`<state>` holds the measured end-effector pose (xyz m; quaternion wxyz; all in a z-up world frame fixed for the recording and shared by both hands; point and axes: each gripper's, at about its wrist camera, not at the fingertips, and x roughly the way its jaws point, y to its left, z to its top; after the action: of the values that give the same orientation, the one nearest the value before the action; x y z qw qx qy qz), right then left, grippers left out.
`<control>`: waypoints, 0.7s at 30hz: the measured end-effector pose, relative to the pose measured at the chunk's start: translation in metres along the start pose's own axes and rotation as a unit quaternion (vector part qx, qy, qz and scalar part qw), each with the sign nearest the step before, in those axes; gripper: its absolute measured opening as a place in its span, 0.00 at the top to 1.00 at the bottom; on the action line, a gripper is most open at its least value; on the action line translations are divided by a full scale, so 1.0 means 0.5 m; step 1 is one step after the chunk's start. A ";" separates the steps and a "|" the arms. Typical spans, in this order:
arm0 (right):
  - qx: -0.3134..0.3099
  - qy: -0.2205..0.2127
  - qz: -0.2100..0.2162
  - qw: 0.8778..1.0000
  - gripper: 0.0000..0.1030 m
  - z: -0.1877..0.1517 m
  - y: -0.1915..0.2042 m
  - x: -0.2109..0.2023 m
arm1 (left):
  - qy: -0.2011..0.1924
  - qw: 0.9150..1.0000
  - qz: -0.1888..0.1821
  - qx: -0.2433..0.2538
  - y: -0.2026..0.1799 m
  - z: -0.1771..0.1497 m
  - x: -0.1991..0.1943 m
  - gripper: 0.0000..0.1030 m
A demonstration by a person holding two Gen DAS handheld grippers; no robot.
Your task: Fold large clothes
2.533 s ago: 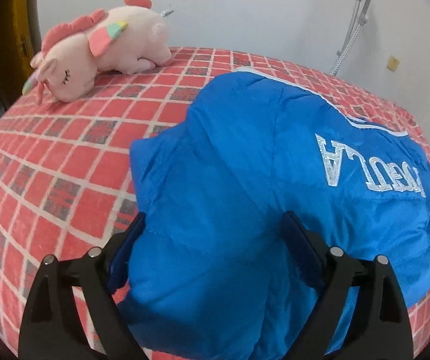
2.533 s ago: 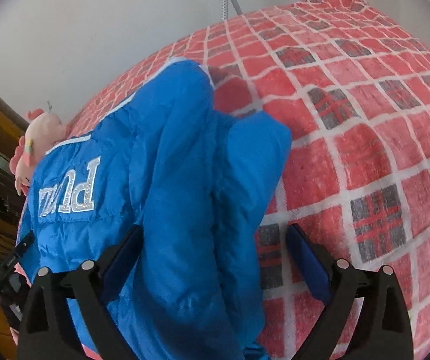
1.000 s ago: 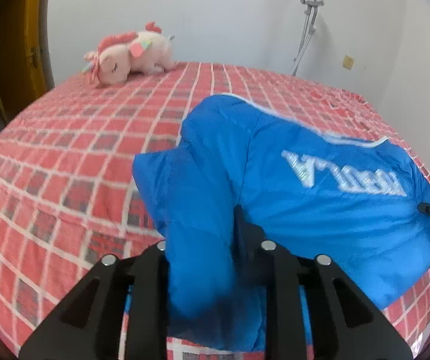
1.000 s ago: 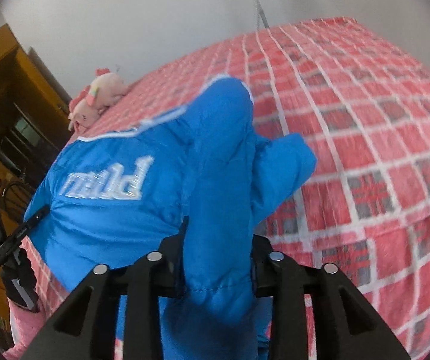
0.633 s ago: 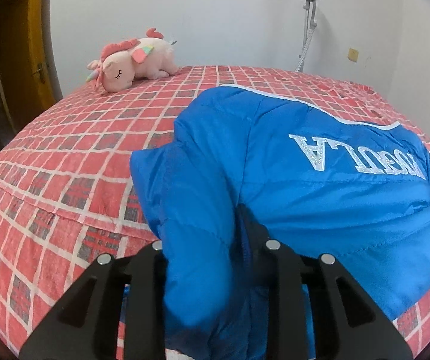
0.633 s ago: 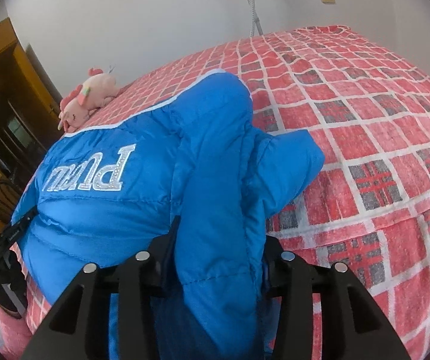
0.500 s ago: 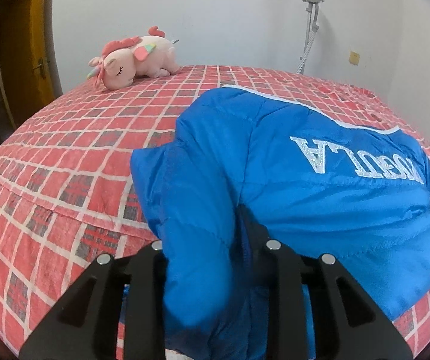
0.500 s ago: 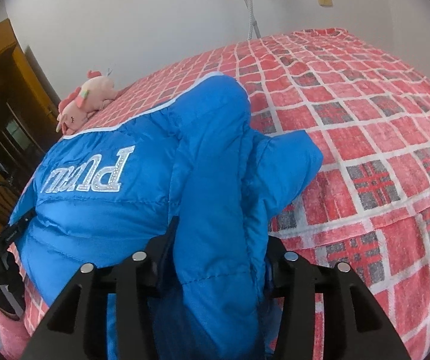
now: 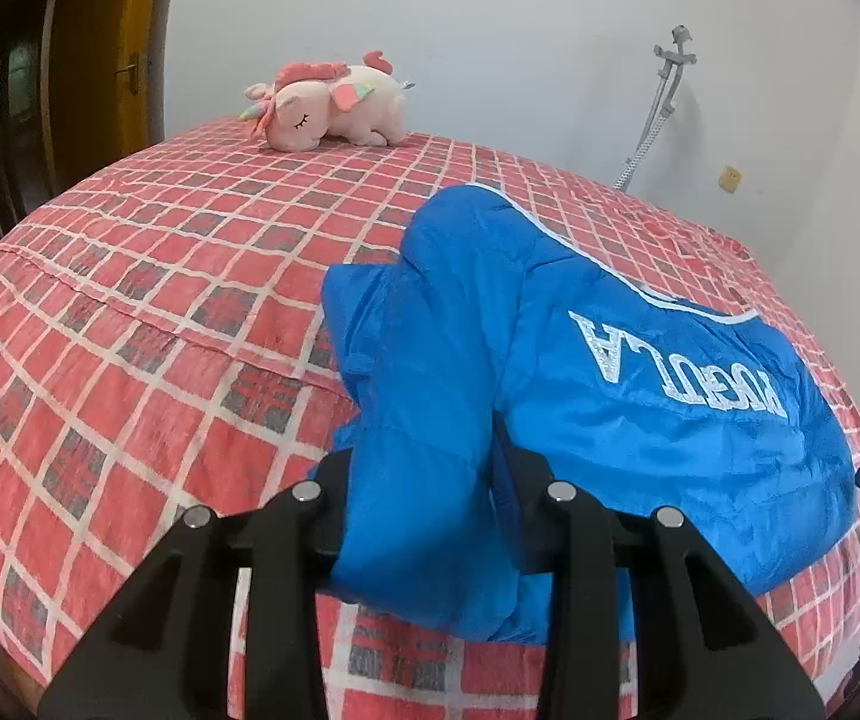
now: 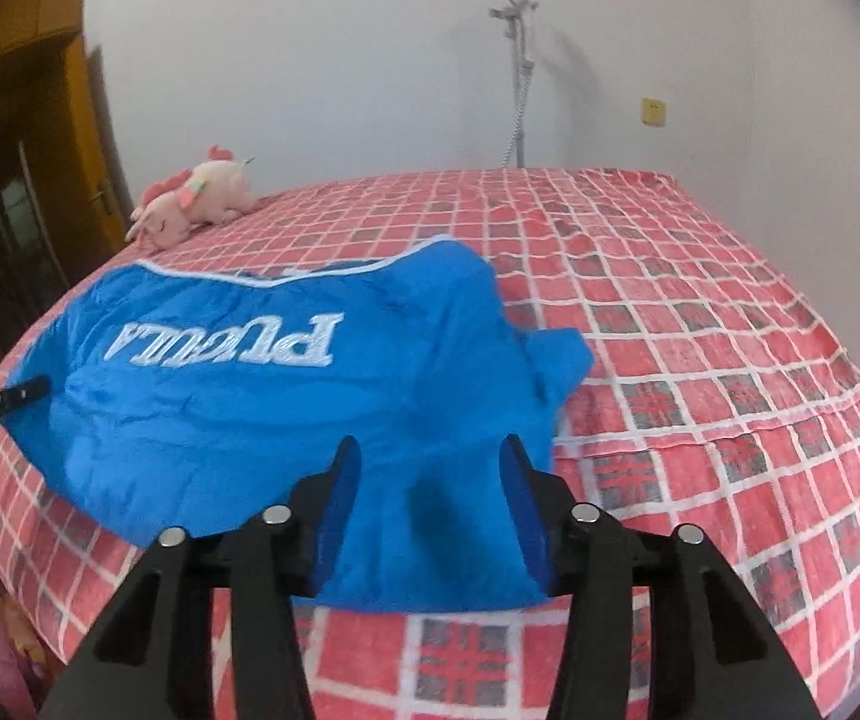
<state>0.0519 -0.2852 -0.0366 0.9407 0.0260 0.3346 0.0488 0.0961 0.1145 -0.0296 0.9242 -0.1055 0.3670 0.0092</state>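
Observation:
A blue padded jacket [image 9: 640,372] with white lettering lies on the red checked bed [image 9: 130,312]. My left gripper [image 9: 424,480] is shut on a bunched fold at the jacket's near left corner. In the right wrist view the jacket [image 10: 262,384] lies flat, and my right gripper [image 10: 430,474] is open, its blue-padded fingers [image 10: 343,492] standing apart just above the jacket's near right edge, holding nothing. The left gripper's tip [image 10: 10,396] shows at the far left edge.
A pink unicorn plush [image 9: 328,108] lies at the far side of the bed, also in the right wrist view [image 10: 190,198]. A crutch [image 10: 517,72] leans on the white wall. A wooden door [image 10: 28,168] stands at left. The bed's near edge [image 10: 490,660] runs below my grippers.
My right gripper has opened and let go of the jacket fold, which has dropped flat on the bed. My left gripper stays shut on its fold.

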 end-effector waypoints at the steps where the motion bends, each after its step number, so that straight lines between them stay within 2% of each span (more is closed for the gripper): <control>1: -0.002 0.006 0.006 1.000 0.55 -0.004 0.006 0.007 | 0.005 1.000 -0.007 0.005 0.002 0.007 0.004 0.66; 5: 0.012 0.025 0.009 1.000 0.55 -0.008 0.006 0.041 | 0.010 0.999 -0.023 0.039 -0.006 0.053 0.030 0.66; 9: 0.033 0.042 0.014 0.998 0.55 -0.015 -0.008 0.073 | 0.038 0.997 0.014 0.060 -0.006 0.085 0.104 0.62; 11: 0.037 0.049 0.016 0.998 0.55 -0.021 -0.012 0.088 | 0.046 0.997 0.021 0.057 0.001 0.085 0.126 0.53; 15: 0.003 0.044 -0.017 0.999 0.55 -0.035 0.016 0.093 | 0.028 0.998 0.015 0.047 0.015 0.077 0.107 0.50; 19: 0.011 0.050 -0.008 0.999 0.55 -0.030 0.007 0.092 | -0.002 1.000 0.003 0.007 0.043 0.090 0.052 0.50; 21: 0.021 0.046 0.003 0.999 0.55 -0.025 -0.002 0.082 | -0.040 0.999 0.010 -0.005 0.052 0.101 0.006 0.51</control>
<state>0.0759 -0.2812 -0.0721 0.9233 0.0445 0.3788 0.0457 0.1299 0.1498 -0.0008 0.9374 -0.1060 0.3307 0.0250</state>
